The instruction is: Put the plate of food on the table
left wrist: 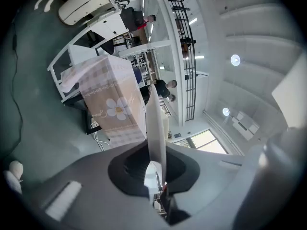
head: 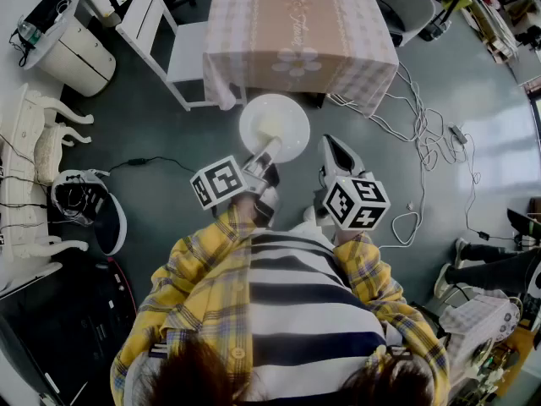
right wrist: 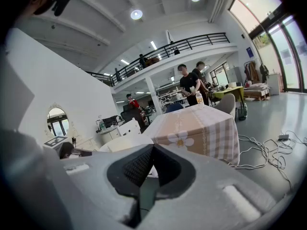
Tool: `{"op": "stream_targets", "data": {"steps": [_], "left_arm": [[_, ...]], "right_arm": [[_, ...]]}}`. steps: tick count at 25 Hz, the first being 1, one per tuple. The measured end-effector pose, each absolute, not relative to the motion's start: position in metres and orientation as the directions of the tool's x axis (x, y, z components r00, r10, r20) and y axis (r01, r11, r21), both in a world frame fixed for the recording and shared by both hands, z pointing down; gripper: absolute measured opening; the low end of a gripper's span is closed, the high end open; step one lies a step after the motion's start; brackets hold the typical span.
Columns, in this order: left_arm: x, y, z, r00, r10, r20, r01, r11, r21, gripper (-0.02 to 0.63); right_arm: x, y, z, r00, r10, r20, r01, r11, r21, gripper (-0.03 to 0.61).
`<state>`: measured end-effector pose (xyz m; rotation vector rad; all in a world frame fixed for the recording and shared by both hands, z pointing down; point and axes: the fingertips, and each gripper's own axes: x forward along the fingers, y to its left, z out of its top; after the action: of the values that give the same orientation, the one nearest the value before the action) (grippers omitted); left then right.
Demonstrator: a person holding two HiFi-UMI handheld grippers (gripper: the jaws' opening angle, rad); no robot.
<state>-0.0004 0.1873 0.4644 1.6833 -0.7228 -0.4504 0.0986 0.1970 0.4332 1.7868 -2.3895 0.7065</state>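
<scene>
A round white plate (head: 275,128) with something pale on it hangs over the grey floor, just short of the table (head: 296,24) with its checked cloth. My left gripper (head: 269,155) is shut on the plate's near rim. In the left gripper view the plate (left wrist: 154,123) stands edge-on between the jaws of my left gripper (left wrist: 156,164), with the table (left wrist: 112,99) beyond. My right gripper (head: 332,145) hangs to the right of the plate, shut with nothing in it. In the right gripper view, past my right gripper (right wrist: 152,150), the plate (right wrist: 122,142) shows at the left and the table (right wrist: 196,128) lies ahead.
A white chair (head: 161,32) stands at the table's left side, a grey chair (head: 406,7) at its right. Cables (head: 423,142) trail over the floor to the right. A white carved bench (head: 34,167) lines the left edge. A bottle (right wrist: 199,98) stands on the table; people stand beyond.
</scene>
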Motion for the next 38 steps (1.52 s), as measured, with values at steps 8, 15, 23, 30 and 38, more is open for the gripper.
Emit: {"op": "stream_targets", "data": {"steps": [8, 15, 23, 30, 38], "left_arm": [[0.0, 0.19, 0.463, 0.734, -0.675, 0.083, -0.218, -0.118, 0.969, 0.01], [0.002, 0.19, 0.466, 0.734, -0.674, 0.082, -0.212, -0.112, 0.971, 0.011], [-0.002, 0.193, 0.476, 0.74, -0.669, 0.072, -0.165, -0.076, 0.983, 0.011], [-0.011, 0.196, 0.477, 0.751, -0.657, 0.069, -0.154, -0.073, 0.985, 0.011], [-0.023, 0.193, 0.473, 0.762, -0.646, 0.045, -0.132, -0.087, 0.987, 0.011]], "right_arm": [[0.1, 0.2, 0.433, -0.315, -0.891, 0.325, -0.925, 0.212, -0.316, -0.002], [0.097, 0.2, 0.433, -0.331, -0.893, 0.304, -0.911, 0.219, -0.348, 0.0], [0.089, 0.203, 0.447, -0.332, -0.882, 0.335, -0.912, 0.209, -0.353, 0.0], [0.078, 0.205, 0.452, -0.323, -0.879, 0.351, -0.916, 0.197, -0.349, -0.002], [0.065, 0.202, 0.453, -0.313, -0.883, 0.351, -0.919, 0.187, -0.348, -0.002]]}}
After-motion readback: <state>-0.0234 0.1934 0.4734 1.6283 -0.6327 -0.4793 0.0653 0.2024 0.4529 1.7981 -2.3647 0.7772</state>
